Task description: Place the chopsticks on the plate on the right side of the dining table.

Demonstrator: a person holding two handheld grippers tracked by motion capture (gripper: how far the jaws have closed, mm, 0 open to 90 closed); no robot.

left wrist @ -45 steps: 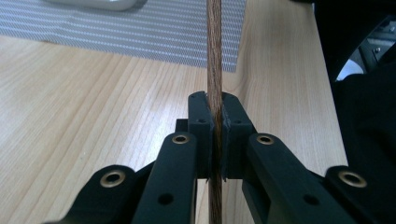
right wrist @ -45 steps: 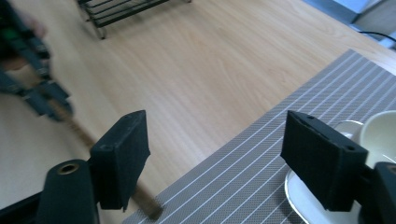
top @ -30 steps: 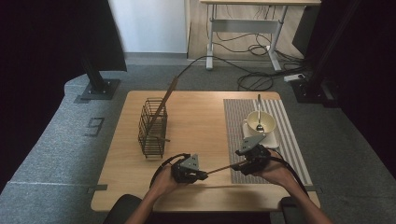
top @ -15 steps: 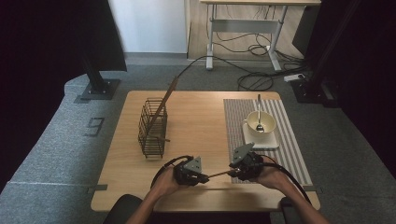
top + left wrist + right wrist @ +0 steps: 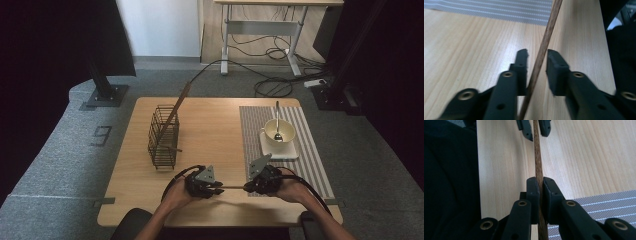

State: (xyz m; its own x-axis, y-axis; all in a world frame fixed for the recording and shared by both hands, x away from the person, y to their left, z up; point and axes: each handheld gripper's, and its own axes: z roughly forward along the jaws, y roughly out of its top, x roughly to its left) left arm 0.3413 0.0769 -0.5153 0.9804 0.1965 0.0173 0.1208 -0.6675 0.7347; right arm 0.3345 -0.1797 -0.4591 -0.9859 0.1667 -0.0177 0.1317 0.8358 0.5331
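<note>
Two tongs share one wooden stick (image 5: 232, 187): right tongs (image 5: 540, 185) pinching it, left tongs (image 5: 536, 58) just loosened around it, handover nearly done, wire basket (image 5: 163, 136) presumably next.

Lab, black curtains (image 5: 45, 60), floor cables (image 5: 272, 87)

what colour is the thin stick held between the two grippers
Dark brown wood, a thin round stick; it shows best in the right gripper view.
</note>
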